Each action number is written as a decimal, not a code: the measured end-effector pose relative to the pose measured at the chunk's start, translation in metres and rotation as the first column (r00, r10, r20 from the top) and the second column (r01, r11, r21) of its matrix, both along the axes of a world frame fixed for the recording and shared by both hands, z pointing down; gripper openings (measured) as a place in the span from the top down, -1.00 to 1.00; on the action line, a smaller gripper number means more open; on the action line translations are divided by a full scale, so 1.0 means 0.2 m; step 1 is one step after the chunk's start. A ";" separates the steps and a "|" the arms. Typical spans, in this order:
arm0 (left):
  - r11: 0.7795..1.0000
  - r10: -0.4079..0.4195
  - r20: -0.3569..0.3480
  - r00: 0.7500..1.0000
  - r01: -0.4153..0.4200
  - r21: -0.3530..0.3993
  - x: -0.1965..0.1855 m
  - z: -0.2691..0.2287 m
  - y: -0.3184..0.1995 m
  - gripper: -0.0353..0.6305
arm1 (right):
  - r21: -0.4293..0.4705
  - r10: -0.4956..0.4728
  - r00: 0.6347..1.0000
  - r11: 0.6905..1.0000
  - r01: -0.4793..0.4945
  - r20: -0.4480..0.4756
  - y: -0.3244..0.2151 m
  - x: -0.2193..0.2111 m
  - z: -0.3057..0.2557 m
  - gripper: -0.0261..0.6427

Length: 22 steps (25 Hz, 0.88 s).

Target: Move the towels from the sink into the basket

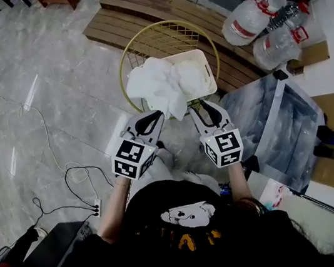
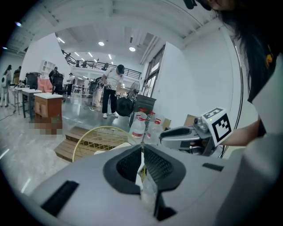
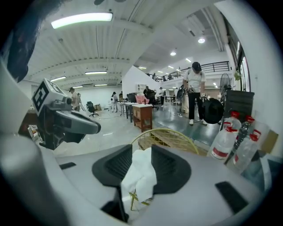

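Observation:
A crumpled white towel (image 1: 160,85) hangs between my two grippers, over a cream rectangular tub (image 1: 207,69) that sits in the yellow wire basket (image 1: 126,57). My left gripper (image 1: 155,118) is shut on the towel's left lower edge; in the left gripper view only a thin strip of cloth (image 2: 142,173) shows between its closed jaws (image 2: 142,148). My right gripper (image 1: 203,106) is shut on the towel's right part. In the right gripper view a thick fold of towel (image 3: 140,174) fills the gap between its jaws (image 3: 142,150). The basket's rim (image 3: 166,131) lies just beyond.
The basket stands on a slatted wooden platform (image 1: 134,11). Large water bottles (image 1: 255,16) lie at the right, and a grey plastic-covered bin (image 1: 278,117) is beside my right arm. Cables (image 1: 76,176) trail over the floor at the left. People (image 3: 194,92) stand far off.

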<state>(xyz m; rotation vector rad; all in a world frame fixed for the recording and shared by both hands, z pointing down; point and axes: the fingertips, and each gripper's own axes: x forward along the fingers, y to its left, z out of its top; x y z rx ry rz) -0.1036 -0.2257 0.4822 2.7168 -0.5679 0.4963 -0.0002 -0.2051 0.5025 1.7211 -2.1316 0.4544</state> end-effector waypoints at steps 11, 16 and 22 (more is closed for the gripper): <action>0.997 -0.037 -0.014 0.999 0.038 0.063 0.19 -0.16 0.51 0.83 | 0.128 -0.028 1.000 0.991 0.027 0.008 0.58 0.13 -0.27 0.55; 0.992 -0.104 -0.051 0.993 0.107 0.062 0.25 -0.20 0.83 0.83 | 0.162 -0.048 0.999 0.986 0.044 0.020 0.91 0.18 -0.31 0.59; 0.992 -0.103 -0.056 0.993 0.107 0.067 0.34 -0.24 1.18 0.83 | 0.199 -0.055 0.998 0.979 0.049 0.022 1.21 0.26 -0.36 0.70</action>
